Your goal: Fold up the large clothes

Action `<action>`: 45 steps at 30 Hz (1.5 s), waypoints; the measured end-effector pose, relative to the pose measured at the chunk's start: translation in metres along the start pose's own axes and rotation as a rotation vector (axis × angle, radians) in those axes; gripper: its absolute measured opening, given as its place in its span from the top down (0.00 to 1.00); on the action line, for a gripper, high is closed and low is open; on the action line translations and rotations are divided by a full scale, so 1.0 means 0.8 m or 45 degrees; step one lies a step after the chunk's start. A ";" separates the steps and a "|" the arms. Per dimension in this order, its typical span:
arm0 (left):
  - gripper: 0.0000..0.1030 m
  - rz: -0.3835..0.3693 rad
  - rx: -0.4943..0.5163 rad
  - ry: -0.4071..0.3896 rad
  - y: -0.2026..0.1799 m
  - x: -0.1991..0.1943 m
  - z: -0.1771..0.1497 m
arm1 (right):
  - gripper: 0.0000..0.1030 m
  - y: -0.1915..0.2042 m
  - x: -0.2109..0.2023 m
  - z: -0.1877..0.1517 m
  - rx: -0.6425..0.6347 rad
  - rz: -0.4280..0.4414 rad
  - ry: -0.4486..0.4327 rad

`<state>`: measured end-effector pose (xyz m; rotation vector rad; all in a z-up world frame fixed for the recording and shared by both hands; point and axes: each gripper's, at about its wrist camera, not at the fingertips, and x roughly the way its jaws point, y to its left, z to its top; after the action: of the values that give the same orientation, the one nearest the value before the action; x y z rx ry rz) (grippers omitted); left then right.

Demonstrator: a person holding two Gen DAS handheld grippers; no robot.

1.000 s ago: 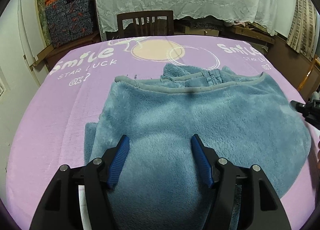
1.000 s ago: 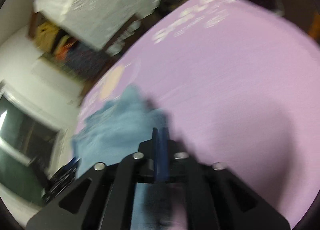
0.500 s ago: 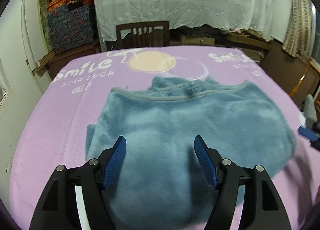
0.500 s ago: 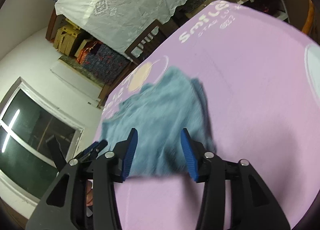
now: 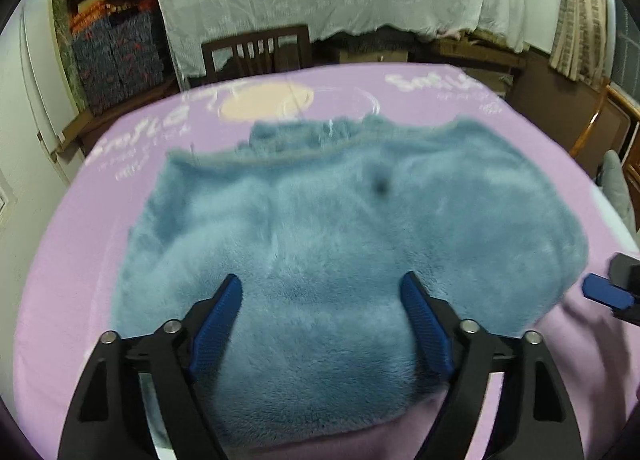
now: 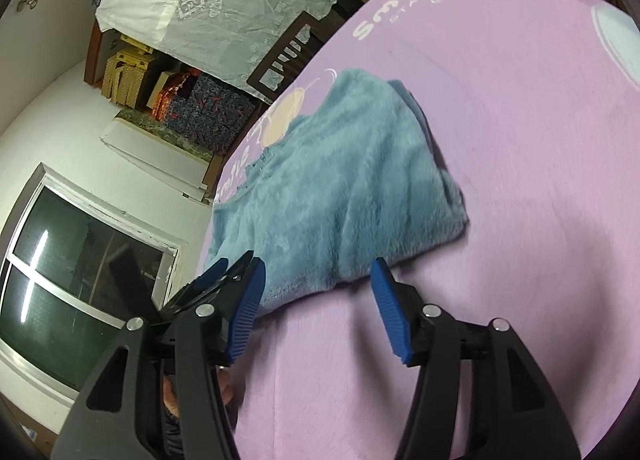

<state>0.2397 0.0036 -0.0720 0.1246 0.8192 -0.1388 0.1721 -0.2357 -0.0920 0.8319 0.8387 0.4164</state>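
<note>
The left gripper (image 5: pixel 322 320) hovered with blue fingers (image 5: pixel 218 318) spread wide over the near edge of a folded blue fleece garment (image 5: pixel 340 228), gripping nothing. The right gripper (image 6: pixel 318 302) was also spread and empty, off the garment's right edge. The garment lay mid-table on a purple cloth (image 6: pixel 500 148). A wooden chair (image 5: pixel 256 50) stood at the far edge.

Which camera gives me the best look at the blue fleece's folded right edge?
Right wrist: the blue fleece is sharp, its layered right edge visible against the purple cover. Left wrist shows it blurred, head-on.
</note>
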 end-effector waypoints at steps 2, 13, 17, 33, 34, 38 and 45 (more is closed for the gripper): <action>0.16 0.003 0.000 0.005 0.001 0.002 0.001 | 0.42 -0.001 0.000 -0.005 0.012 -0.013 0.003; 0.16 -0.052 -0.079 0.038 0.010 0.003 0.004 | 0.36 -0.011 0.024 -0.004 0.198 -0.098 -0.026; 0.16 -0.101 -0.195 -0.005 0.031 -0.010 0.030 | 0.35 -0.009 0.038 0.008 0.244 -0.156 -0.074; 0.13 0.004 -0.267 0.080 0.031 0.075 0.065 | 0.33 -0.012 0.071 0.049 0.343 -0.195 -0.260; 0.14 0.001 -0.283 0.074 0.033 0.071 0.064 | 0.33 -0.009 0.074 0.050 0.331 -0.206 -0.270; 0.19 -0.069 -0.287 0.038 0.033 0.030 0.055 | 0.40 -0.012 0.073 0.047 0.311 -0.220 -0.282; 0.17 -0.025 -0.174 0.064 0.011 0.015 0.019 | 0.41 -0.015 0.074 0.044 0.311 -0.223 -0.301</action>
<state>0.2602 0.0089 -0.0697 -0.0083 0.8780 -0.0979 0.2363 -0.2231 -0.1162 1.0022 0.7428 0.0584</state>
